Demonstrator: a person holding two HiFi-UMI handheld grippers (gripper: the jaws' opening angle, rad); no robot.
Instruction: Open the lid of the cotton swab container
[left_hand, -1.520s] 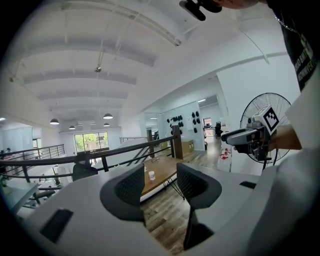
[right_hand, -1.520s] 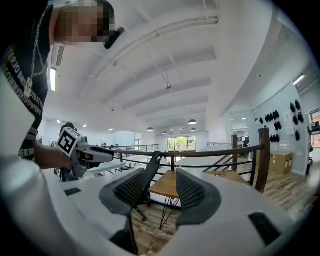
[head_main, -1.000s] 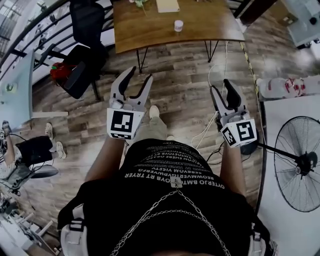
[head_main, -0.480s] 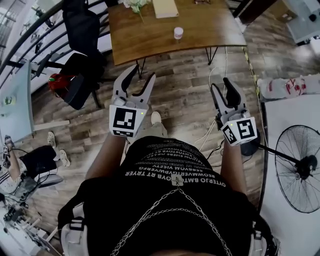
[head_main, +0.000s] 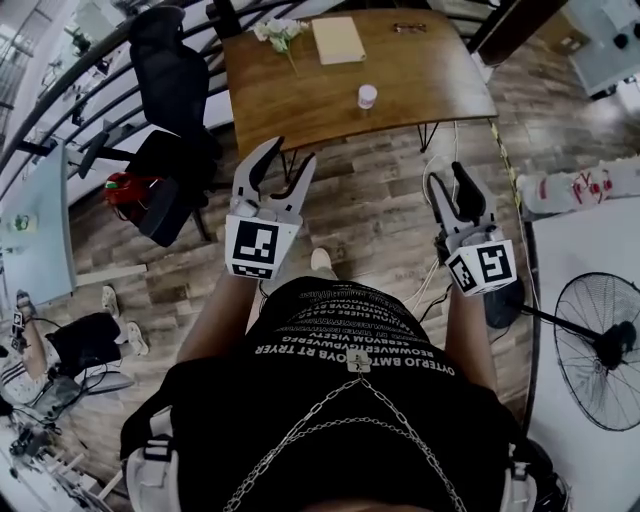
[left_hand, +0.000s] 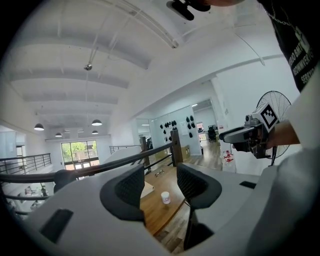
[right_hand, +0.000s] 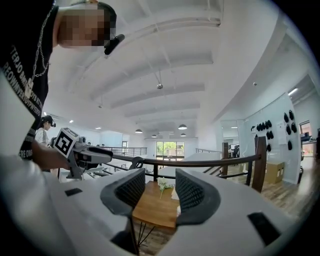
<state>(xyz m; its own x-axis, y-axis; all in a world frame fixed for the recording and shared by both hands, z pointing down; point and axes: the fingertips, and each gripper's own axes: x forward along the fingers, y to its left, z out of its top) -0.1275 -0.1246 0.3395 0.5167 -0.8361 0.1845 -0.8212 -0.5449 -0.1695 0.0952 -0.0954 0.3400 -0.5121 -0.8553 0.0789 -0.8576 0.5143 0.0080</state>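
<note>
Resting on table (head_main: 300, 95): swab container (head_main: 367, 96)

The cotton swab container (head_main: 367, 96) is seen too small on the table (head_main: 300, 100) for its lid seam to be made out. In the right gripper view it is almost wholly hidden behind a jaw. A small dark item (head_main: 408, 27) at the table's far edge cannot be identified. The fan (head_main: 598, 350) is cut off by the right picture edge.
</note>
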